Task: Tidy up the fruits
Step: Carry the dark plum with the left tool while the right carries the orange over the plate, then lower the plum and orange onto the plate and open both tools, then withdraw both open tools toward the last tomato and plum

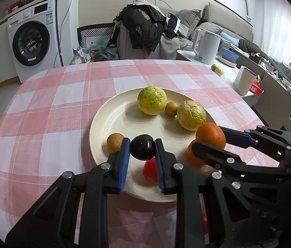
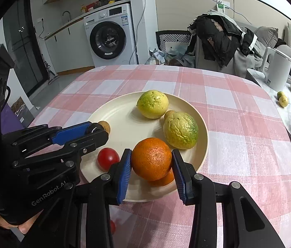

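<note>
Blue pads of the left tool (image 1: 142, 147) are clamping a dark plum (image 1: 142, 147) over the near left part of the plate (image 1: 112, 124), which is sitting on the checked bench (image 1: 42, 124). Just left of the plum, a small brown fruit (image 1: 115, 142) is lying on the plate's left edge. Below the plum, a red tomato (image 2: 108, 158) is resting on the plate. Farther right, the right tool (image 2: 151, 161) is gripping an orange (image 2: 151, 158) above a second orange (image 2: 165, 178) at the near rim. Two yellow-green fruits (image 2: 152, 104) are sitting toward the far side, with another small brown fruit (image 1: 171, 108) lying between them.
</note>
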Action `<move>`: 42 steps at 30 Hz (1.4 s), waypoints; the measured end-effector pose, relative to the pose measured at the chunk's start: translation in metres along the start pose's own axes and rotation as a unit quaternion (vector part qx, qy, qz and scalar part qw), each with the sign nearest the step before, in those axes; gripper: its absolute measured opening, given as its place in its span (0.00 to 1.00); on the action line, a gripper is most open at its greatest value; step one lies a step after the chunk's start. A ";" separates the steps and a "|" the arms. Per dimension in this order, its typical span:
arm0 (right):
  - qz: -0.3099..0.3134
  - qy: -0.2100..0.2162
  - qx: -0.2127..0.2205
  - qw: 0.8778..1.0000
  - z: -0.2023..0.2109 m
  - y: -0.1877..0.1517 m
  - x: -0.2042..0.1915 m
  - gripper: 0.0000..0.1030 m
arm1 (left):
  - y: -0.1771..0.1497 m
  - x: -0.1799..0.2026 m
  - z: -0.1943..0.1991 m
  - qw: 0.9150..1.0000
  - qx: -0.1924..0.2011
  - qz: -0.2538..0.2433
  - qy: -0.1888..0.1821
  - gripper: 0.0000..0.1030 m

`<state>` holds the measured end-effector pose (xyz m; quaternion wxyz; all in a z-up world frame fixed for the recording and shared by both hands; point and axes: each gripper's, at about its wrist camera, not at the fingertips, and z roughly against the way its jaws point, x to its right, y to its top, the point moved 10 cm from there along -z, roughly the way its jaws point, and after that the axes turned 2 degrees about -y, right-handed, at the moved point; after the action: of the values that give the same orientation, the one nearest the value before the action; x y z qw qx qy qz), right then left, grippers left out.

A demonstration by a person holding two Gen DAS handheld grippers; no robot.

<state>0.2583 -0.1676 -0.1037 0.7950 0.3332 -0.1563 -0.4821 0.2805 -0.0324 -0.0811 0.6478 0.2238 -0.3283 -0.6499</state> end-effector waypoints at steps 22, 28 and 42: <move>-0.003 0.039 -0.002 0.999 -0.005 0.017 0.026 0.38 | 0.001 0.011 -0.023 0.999 -0.011 -0.030 -0.002 0.20; -0.006 0.034 -0.022 0.999 -0.021 0.013 0.024 0.38 | 0.001 0.015 -0.037 0.999 -0.023 -0.036 -0.005 0.20; -0.008 0.023 0.014 1.000 0.018 0.005 0.039 0.69 | -0.010 0.018 -0.009 0.999 0.001 -0.033 0.000 0.72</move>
<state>0.2702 -0.2069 -0.0897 0.7897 0.3569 -0.1419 -0.4784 0.2789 -0.0519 -0.0922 0.6257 0.2356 -0.3213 -0.6706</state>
